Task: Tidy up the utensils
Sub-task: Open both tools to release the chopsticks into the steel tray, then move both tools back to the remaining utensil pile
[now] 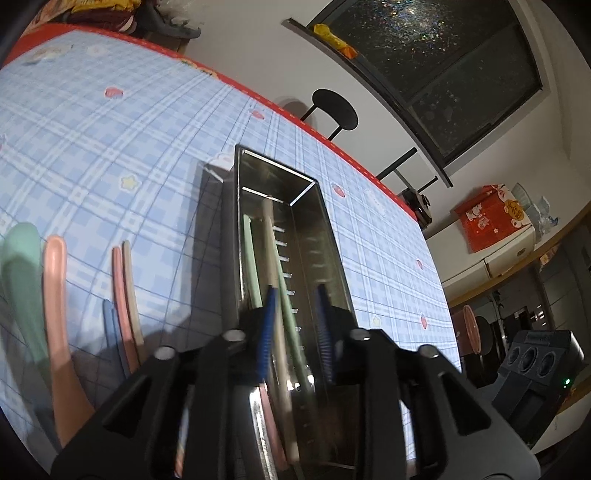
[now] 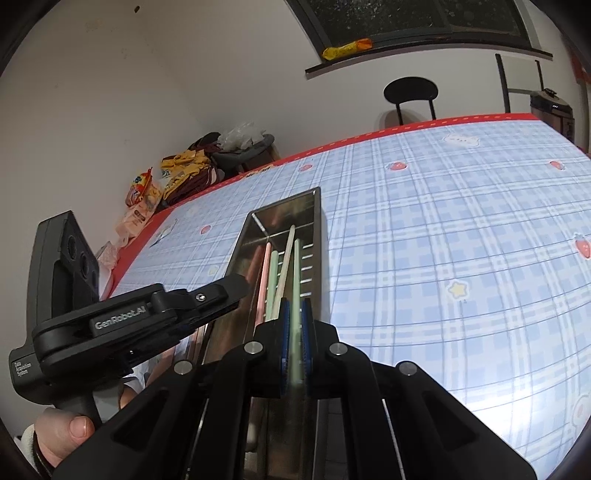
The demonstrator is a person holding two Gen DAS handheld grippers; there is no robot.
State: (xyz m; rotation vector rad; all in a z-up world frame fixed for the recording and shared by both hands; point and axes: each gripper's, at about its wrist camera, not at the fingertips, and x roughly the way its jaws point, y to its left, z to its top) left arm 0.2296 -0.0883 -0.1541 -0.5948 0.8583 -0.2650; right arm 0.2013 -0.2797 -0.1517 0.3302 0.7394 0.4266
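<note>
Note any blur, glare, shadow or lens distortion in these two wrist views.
Left wrist view: strong fisheye bending of the blue plaid tablecloth; the mint green spoon at the left edge is smeared; bright glints on the rectangular stainless steel utensil box. Right wrist view: the same bending; the box interior is dim; the window is dark.

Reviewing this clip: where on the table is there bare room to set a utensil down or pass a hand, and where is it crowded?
Free: the checked tablecloth to the right of the metal tray, out to the red border, and the stretch beyond the tray's far end. Crowded: inside the tray, where chopsticks lie under the left gripper and right gripper, and the near strip left of it with loose utensils.
</note>
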